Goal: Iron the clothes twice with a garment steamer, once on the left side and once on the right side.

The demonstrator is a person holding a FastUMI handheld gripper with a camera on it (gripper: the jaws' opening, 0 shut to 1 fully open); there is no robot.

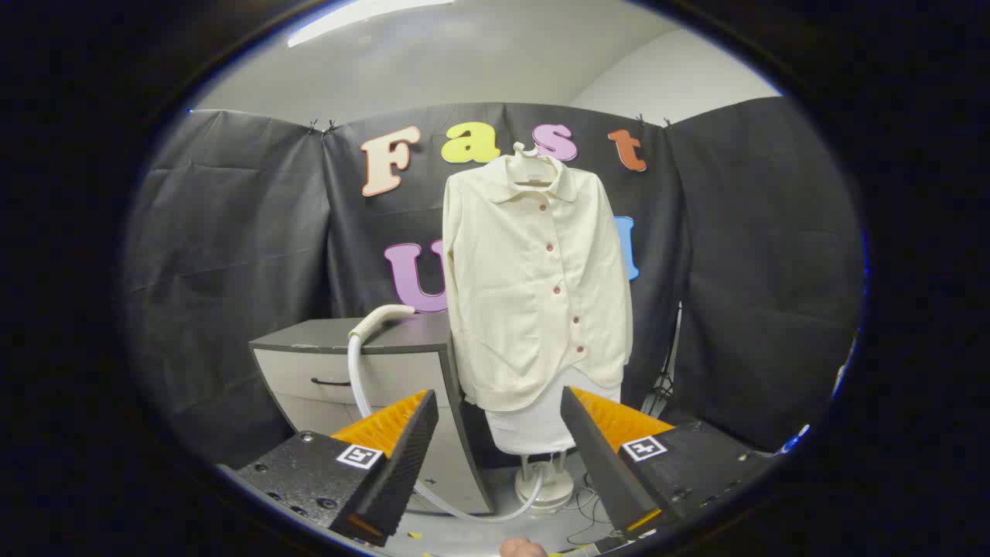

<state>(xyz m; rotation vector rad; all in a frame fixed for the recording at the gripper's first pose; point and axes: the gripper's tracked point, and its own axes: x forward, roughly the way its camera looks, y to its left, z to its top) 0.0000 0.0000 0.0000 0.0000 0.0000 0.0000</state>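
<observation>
My gripper (pixel 500 418) is held with its fingers spread wide apart, with nothing between them and nothing touching either one. Through the gap between the fingers I see the lower hem of the shirt (pixel 537 278) and, under it, the white board (pixel 541 425) that the shirt hangs in front of.

Just beyond my fingers and low down, the board stands on a pale round base (pixel 551 487) on the floor. A white hose (pixel 357 379) runs from that base in a loop along the floor, passes behind my left finger and climbs the front of the cabinet (pixel 371 363) on the left. The hose ends in the steamer head (pixel 381 317), which lies on the cabinet's dark top, near its right edge and close beside the shirt. The cabinet has pale drawer fronts and a dark handle (pixel 331 381).

Farther off and above my fingers, the cream shirt hangs on a white hanger (pixel 530 155), buttoned down the front, sleeves hanging at the sides, facing me. It sits well apart from my fingers.

To the far right of the shirt some thin cables (pixel 663 383) hang by the wall.
</observation>
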